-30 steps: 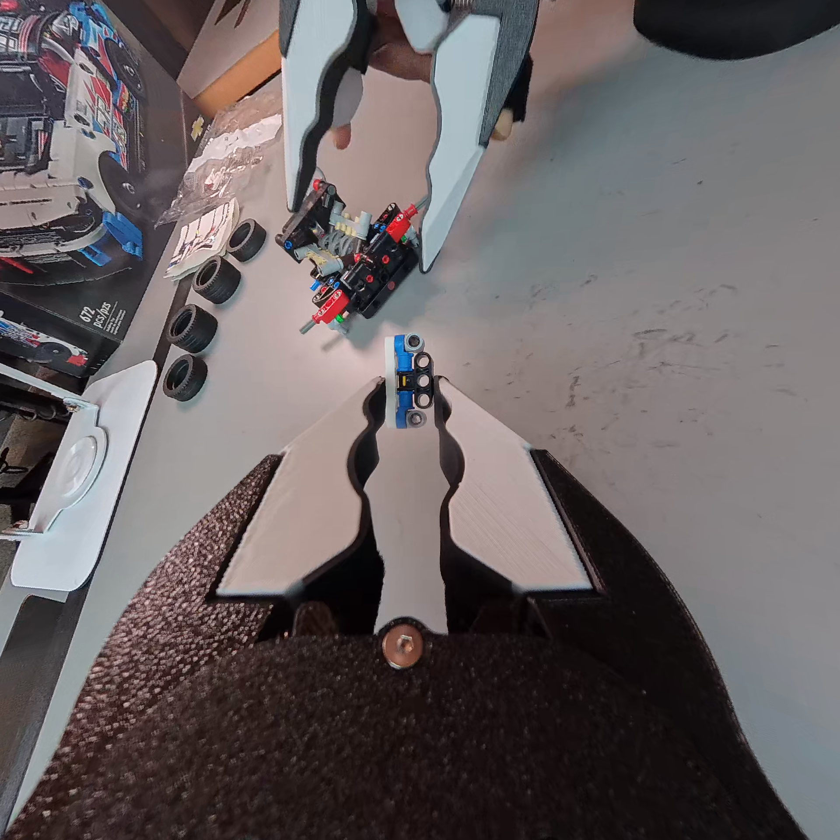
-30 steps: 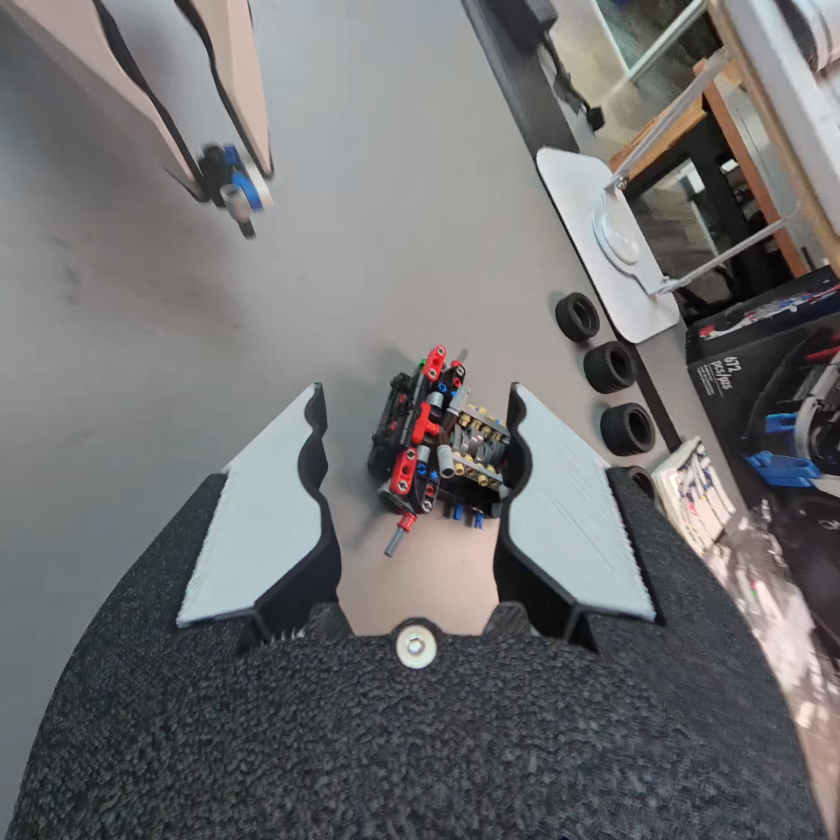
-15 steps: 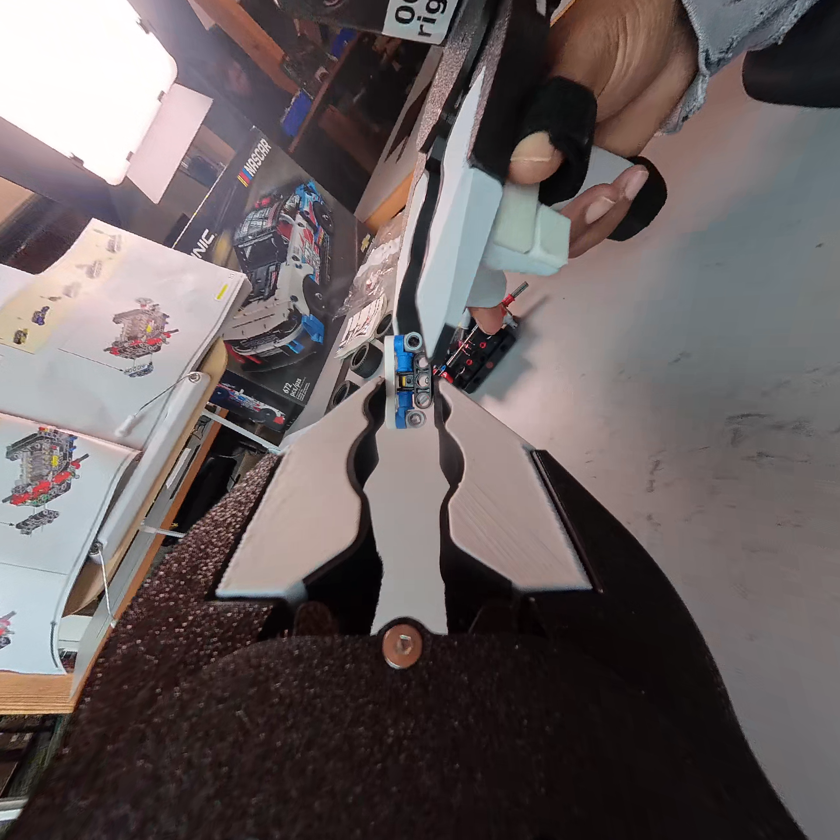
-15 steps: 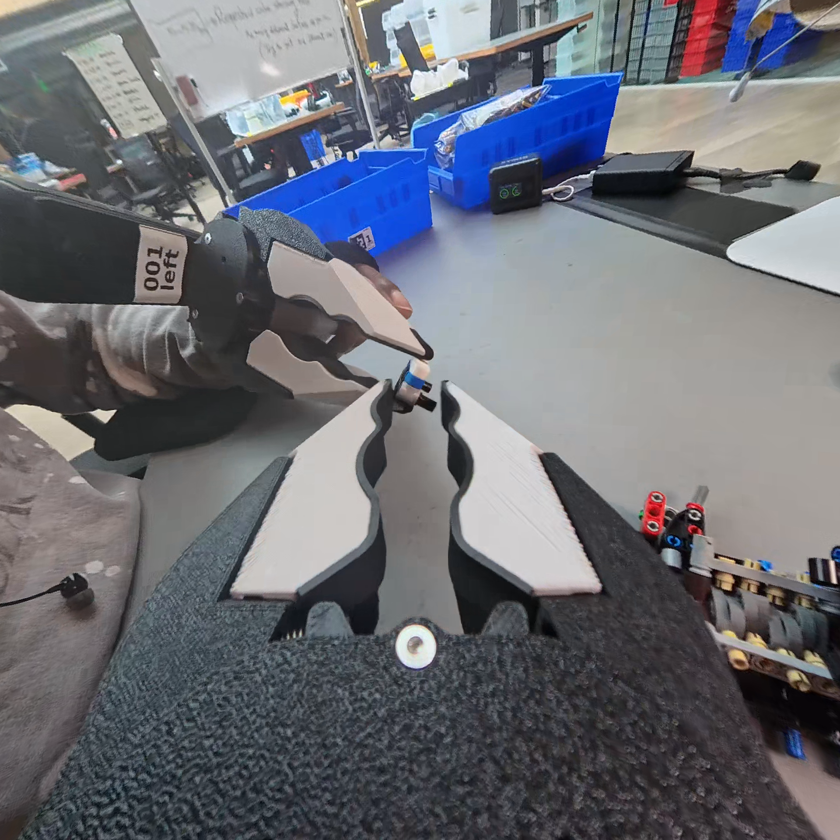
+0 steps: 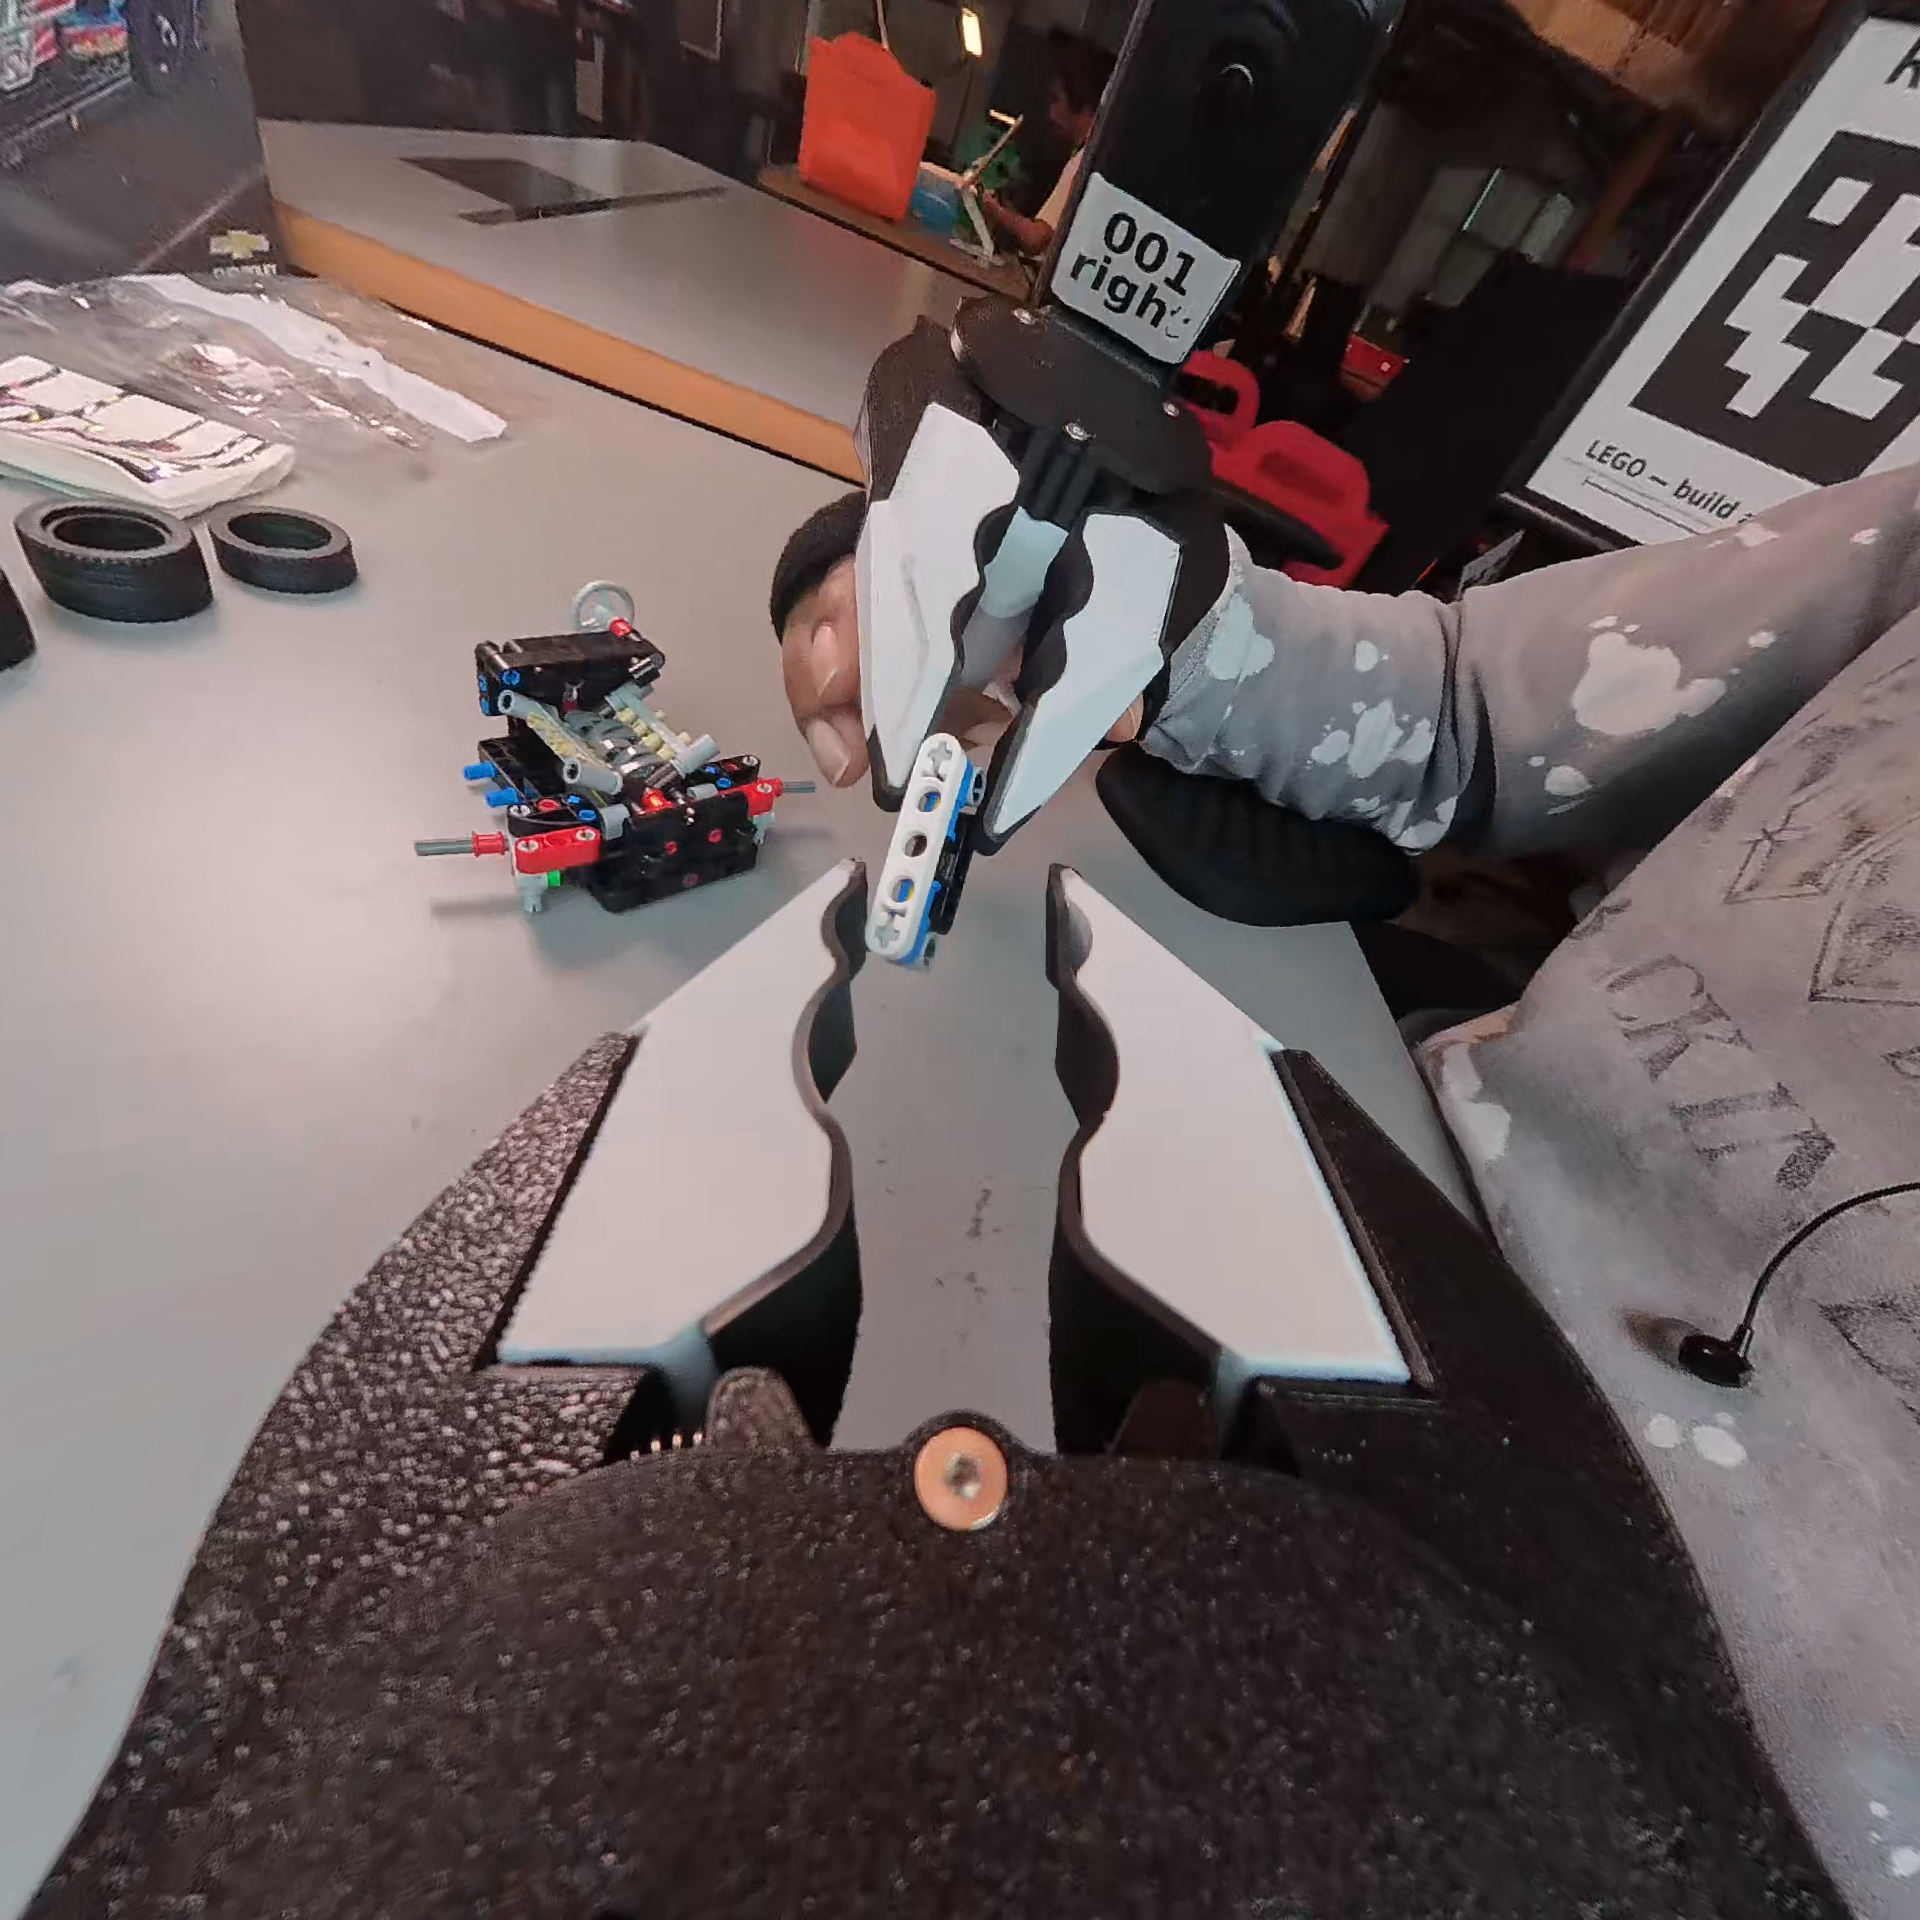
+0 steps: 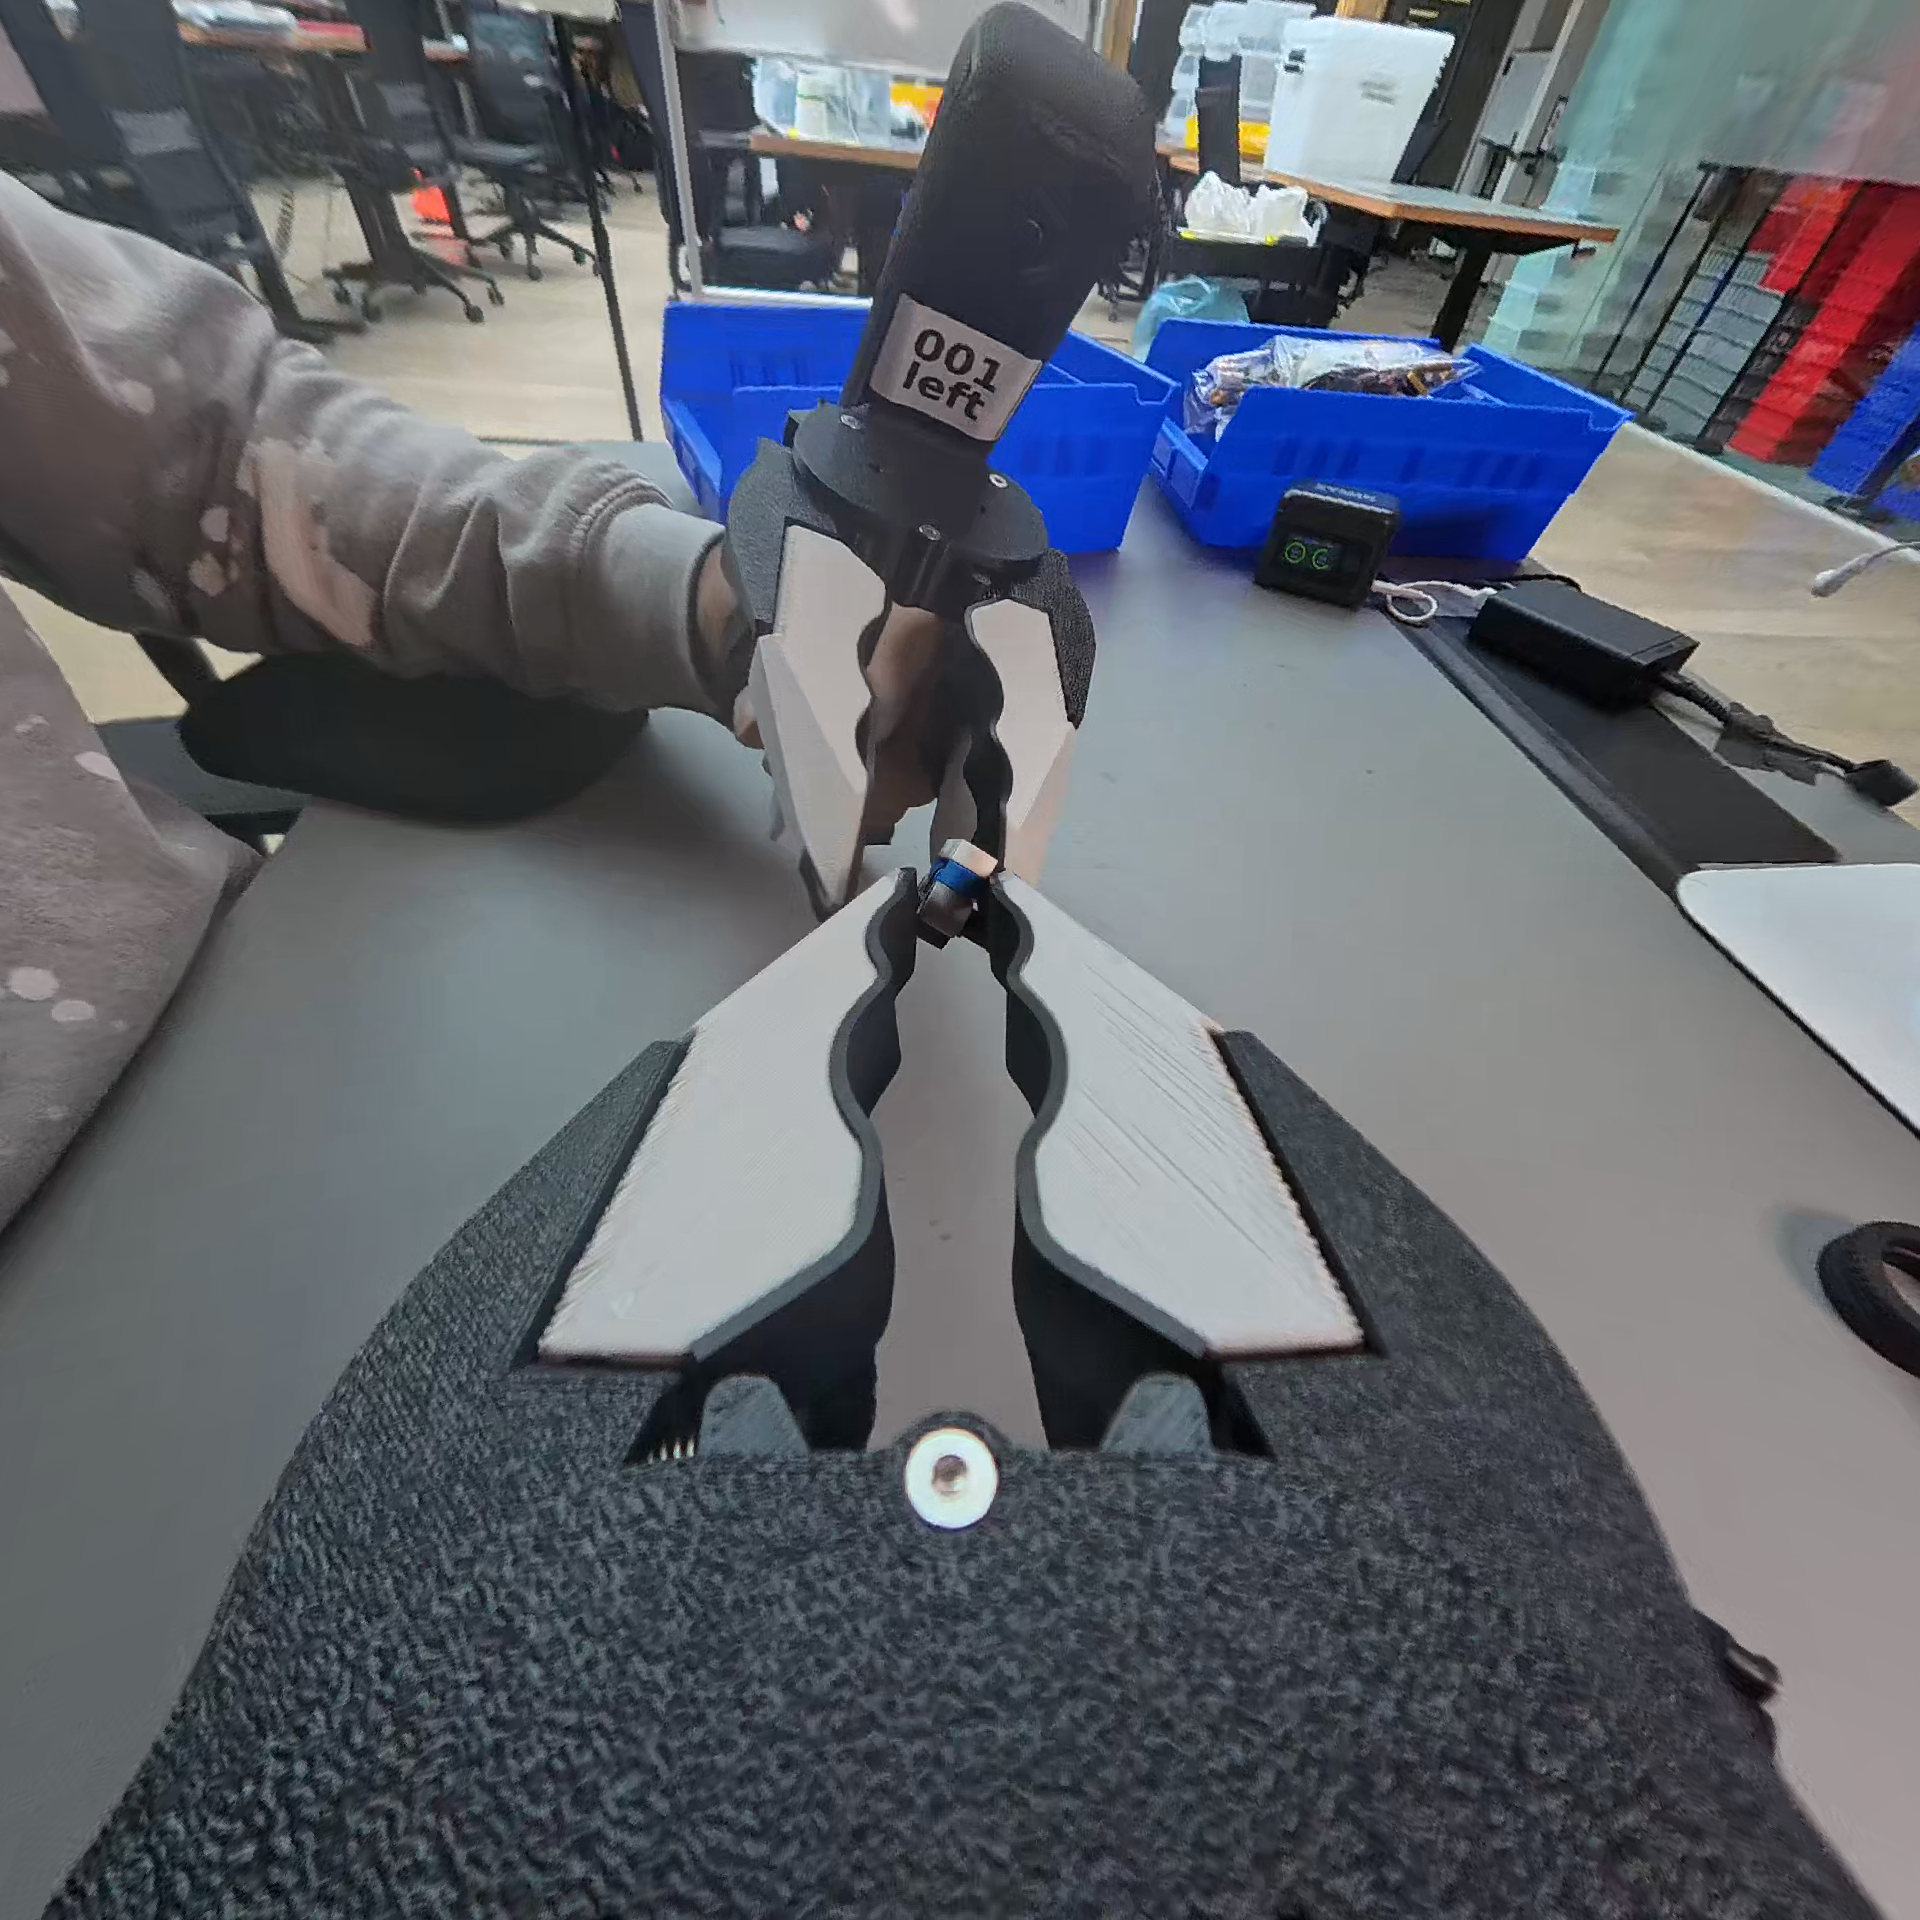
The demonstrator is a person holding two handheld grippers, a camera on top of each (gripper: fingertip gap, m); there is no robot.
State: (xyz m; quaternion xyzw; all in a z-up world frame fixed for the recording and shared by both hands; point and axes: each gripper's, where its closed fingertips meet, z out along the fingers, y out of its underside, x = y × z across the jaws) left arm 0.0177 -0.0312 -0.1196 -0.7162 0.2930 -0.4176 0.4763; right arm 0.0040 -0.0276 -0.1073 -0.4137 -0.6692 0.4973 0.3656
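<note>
A small beam piece (image 5: pixel 920 847), white, blue and black, hangs tilted above the grey table (image 5: pixel 208 1039). My right gripper (image 5: pixel 940 821) is shut on its upper end, pointing down towards me in the left wrist view. My left gripper (image 5: pixel 956 883) is open, and its left fingertip (image 5: pixel 852 894) is right beside the lower end of the piece. In the right wrist view my right gripper (image 6: pixel 948 891) pinches the piece (image 6: pixel 954 881) at its tips, with the open left gripper (image 6: pixel 928 878) facing it. A partly built black, red and grey chassis (image 5: pixel 613 769) sits on the table to the left.
Two black tyres (image 5: pixel 114 556) (image 5: pixel 281 545) and a sticker sheet (image 5: pixel 135 436) lie at the far left. Blue bins (image 6: pixel 1351 447), a small black device (image 6: pixel 1325 545) and a power adapter (image 6: pixel 1579 639) are at the far end. Another tyre (image 6: pixel 1870 1288) and a white plate (image 6: pixel 1818 956) lie on the right. The tips of both grippers are at nearly the same place.
The left gripper held the piece and brought it up to the right gripper. The right gripper left the chassis, closed on the piece, and the left gripper has opened.
</note>
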